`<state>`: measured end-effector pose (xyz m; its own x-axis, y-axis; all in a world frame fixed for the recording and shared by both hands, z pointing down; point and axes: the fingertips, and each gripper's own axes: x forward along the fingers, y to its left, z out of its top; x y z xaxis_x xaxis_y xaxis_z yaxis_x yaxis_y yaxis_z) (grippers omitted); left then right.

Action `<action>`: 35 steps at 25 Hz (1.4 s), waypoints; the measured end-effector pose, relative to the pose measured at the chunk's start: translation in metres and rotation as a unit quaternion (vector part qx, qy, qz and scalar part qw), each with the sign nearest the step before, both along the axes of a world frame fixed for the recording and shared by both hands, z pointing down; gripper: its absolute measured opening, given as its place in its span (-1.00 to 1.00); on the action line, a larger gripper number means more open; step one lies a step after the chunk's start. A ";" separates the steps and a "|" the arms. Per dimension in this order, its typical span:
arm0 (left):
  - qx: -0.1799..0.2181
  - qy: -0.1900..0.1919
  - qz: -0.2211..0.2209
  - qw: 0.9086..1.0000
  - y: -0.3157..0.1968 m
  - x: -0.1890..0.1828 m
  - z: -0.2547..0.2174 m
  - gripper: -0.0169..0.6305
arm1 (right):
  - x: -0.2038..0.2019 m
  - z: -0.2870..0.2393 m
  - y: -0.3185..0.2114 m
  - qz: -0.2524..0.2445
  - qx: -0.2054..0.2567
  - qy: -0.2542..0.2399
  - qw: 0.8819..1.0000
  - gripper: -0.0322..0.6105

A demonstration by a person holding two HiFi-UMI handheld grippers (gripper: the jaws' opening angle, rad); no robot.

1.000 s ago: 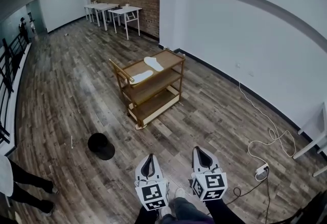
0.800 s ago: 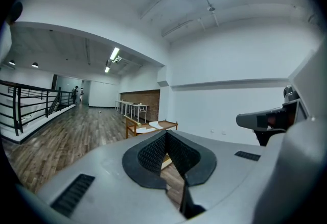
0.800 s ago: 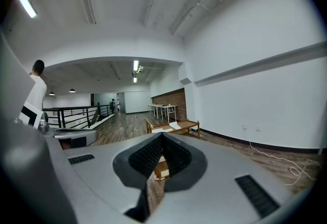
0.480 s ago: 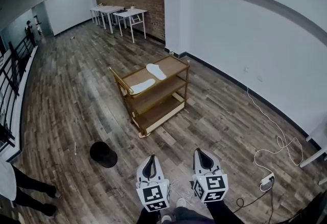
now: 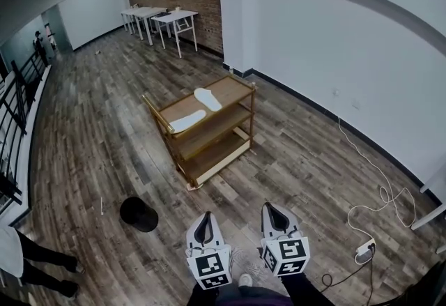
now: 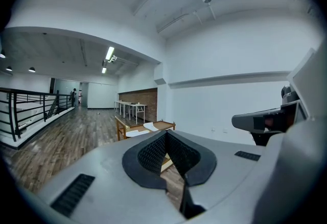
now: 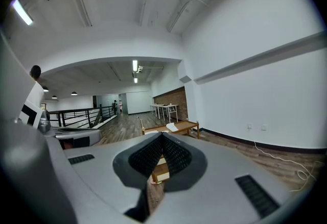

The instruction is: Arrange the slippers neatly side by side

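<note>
Two white slippers lie apart on the top shelf of a wooden cart [image 5: 240,90] in the middle of the room: one slipper [image 5: 207,98] toward the far end, the other slipper [image 5: 188,120] nearer the cart's left side, at a different angle. Both grippers are held low, well short of the cart. My left gripper [image 5: 205,216] is shut with nothing in it, its tip [image 6: 164,134] aimed at the cart. My right gripper [image 5: 269,206] is shut and empty too, and the slippers [image 7: 172,127] show just past its tip [image 7: 162,135].
A black round object [image 5: 138,214] lies on the wood floor left of my grippers. A white cable and power strip [image 5: 365,250] trail along the right wall. White tables [image 5: 159,17] stand at the far brick wall. A person's legs [image 5: 38,256] show at the left edge beside a railing.
The view has shifted slightly and the cart has come a little nearer. Both grippers stay shut and side by side. The slippers have not moved on the shelf.
</note>
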<state>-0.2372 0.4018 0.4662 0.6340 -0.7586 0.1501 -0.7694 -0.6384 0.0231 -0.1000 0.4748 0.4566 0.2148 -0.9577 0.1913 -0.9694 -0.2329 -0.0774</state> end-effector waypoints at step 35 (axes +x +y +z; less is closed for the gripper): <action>-0.021 0.030 0.057 0.998 -0.219 0.078 0.009 -0.95 | 0.072 0.000 -0.199 0.066 -0.018 0.021 0.997 -0.90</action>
